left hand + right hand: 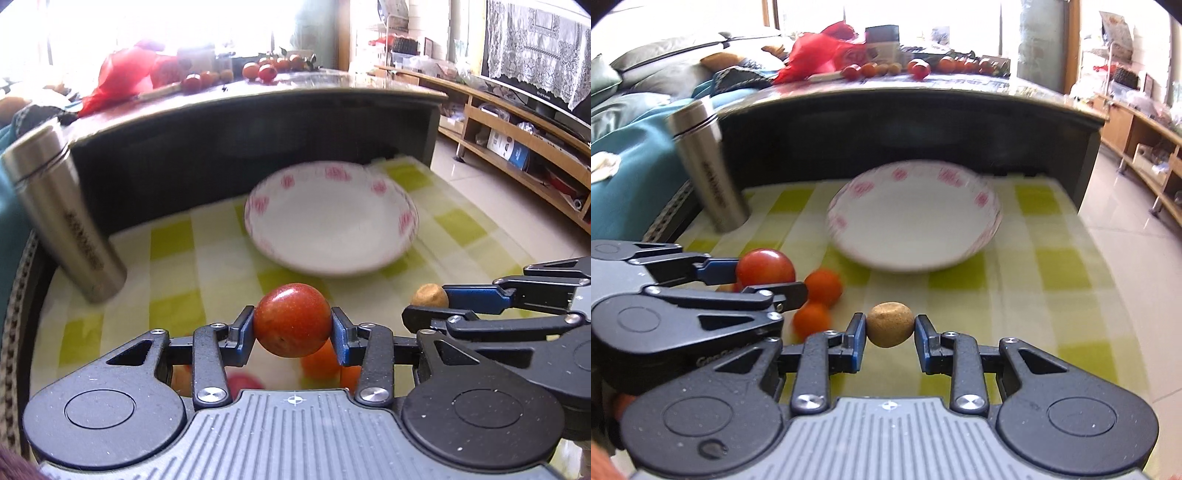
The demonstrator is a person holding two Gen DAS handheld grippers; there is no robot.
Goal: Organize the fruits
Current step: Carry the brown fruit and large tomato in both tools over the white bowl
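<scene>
Clamped on both sides, the left gripper has its blue-padded jaws spread about a fruit's width and pressed against the flanks of a round, glossy red fruit, which sits squarely between the pads and is lifted clear of the yellow-green and white checked cloth. Over on the right gripper, the jaws stand narrower, around a small, rough tan-brown round fruit; the left pad meets it, the right pad looks a hair off, so a firm grip cannot be told for sure. Straight ahead of both sets of jaws, well beyond the fingertips, lies a wide white shallow plate with a pink pattern round its rim, blurred and with nothing in it. Just left of the right jaws, two small orange round fruits rest on the cloth, below and beside the left gripper's load. Far ahead and left of the jaws stands a brushed steel cylindrical flask, leaning in the fisheye. Behind the plate rises a dark table edge with more red fruit on top.
</scene>
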